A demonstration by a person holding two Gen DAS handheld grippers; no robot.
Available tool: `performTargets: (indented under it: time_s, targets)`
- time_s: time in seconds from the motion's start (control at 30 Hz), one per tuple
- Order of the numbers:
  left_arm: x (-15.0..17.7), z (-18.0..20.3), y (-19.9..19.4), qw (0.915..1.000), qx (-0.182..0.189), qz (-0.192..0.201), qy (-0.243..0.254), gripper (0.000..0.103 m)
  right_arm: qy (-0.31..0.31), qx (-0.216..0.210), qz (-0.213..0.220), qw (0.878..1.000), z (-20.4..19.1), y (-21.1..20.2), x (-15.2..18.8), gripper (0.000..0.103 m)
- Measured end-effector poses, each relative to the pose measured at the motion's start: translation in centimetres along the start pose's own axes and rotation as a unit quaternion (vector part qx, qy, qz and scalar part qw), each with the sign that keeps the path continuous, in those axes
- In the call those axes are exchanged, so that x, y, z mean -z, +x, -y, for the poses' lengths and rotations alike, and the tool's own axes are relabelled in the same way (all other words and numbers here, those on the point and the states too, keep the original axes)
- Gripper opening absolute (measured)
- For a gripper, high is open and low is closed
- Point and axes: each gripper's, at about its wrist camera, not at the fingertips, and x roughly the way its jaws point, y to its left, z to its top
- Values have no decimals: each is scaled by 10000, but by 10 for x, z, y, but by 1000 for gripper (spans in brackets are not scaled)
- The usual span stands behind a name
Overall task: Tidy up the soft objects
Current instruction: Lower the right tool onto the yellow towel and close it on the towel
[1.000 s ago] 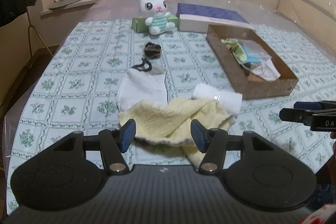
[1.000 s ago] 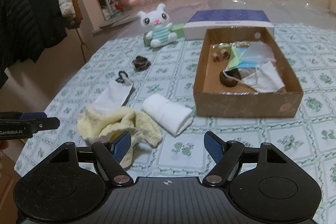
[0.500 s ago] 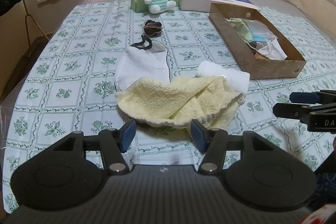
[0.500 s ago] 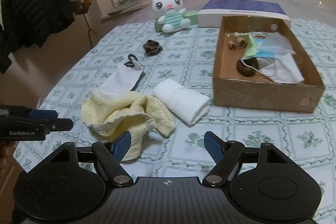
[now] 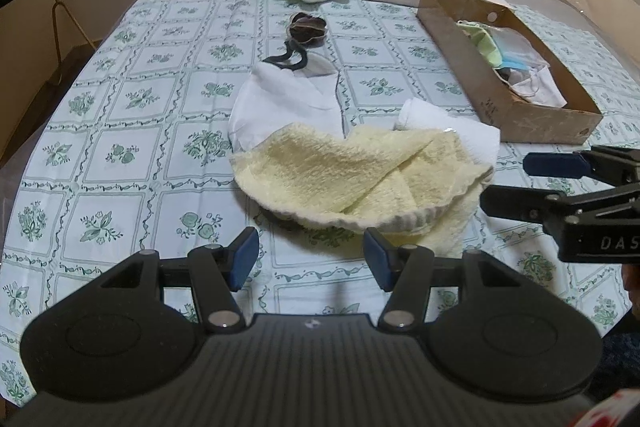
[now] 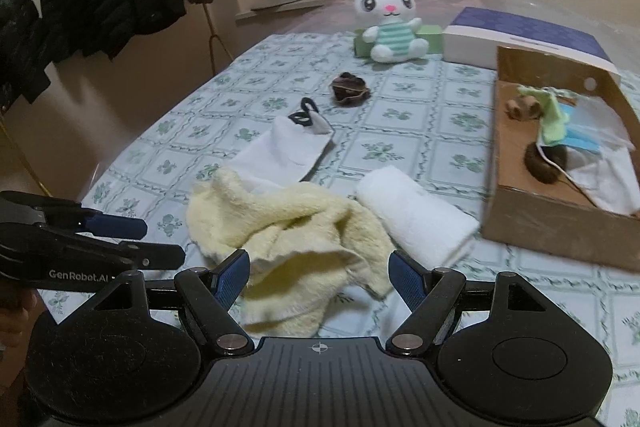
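Yellow towel (image 5: 352, 179) lay crumpled on worktop (image 5: 120, 131), touching rolled white towel (image 6: 416, 215) & overlapping white cloth (image 5: 288, 107). Left hand-held gripper (image 5: 310, 257) was spread, empty, just short of towel's near edge. Right hand-held gripper (image 6: 318, 273) was spread wider w/ towel's near fold between fingers, pads not pressing. Cardboard box (image 6: 560, 227) w/ masks sat to the right; plush bunny (image 6: 392, 23) at far end.

"GenRobot.AI" on left tool (image 6: 160, 243), "DAS" on right tool (image 5: 504, 183)

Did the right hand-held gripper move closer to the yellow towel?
Yes. The right hand-held gripper now sits right beside the yellow towel, nearer than before.
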Motion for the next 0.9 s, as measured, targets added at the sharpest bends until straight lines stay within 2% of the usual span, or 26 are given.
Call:
performTargets:
  time_s: [0.2,0.5,0.53,0.57,0.6,0.63,0.7,0.9]
  targets:
    - [1,-14,7,9999,-70,-35,-138,54,-225,-75,-49,9997,-10,23,-9,76]
    - [5,-38,17,9986,-279,-121,-429,54,-346,252,-380,9984,-11,69,-2,76]
    - [6,-40,18,9985,-287,-133,-452,54,-331,238,-419,9983,-9,72,2,72]
    - [6,-42,19,9984,-295,-146,-470,54,-334,197,-423,9984,-7,73,5,63]
    - [7,-43,19,9982,-303,-158,-484,54,-360,84,-457,9983,-6,73,9,35]
    - [8,-43,20,9982,-310,-167,-495,54,-352,-72,-528,9980,-5,74,11,24]
    - [8,-44,21,9980,-320,-180,-507,54,-308,-199,-471,9982,-2,68,16,19]
    - [9,-40,16,9983,-319,-122,-479,54,-398,-187,-228,9988,7,24,22,17]
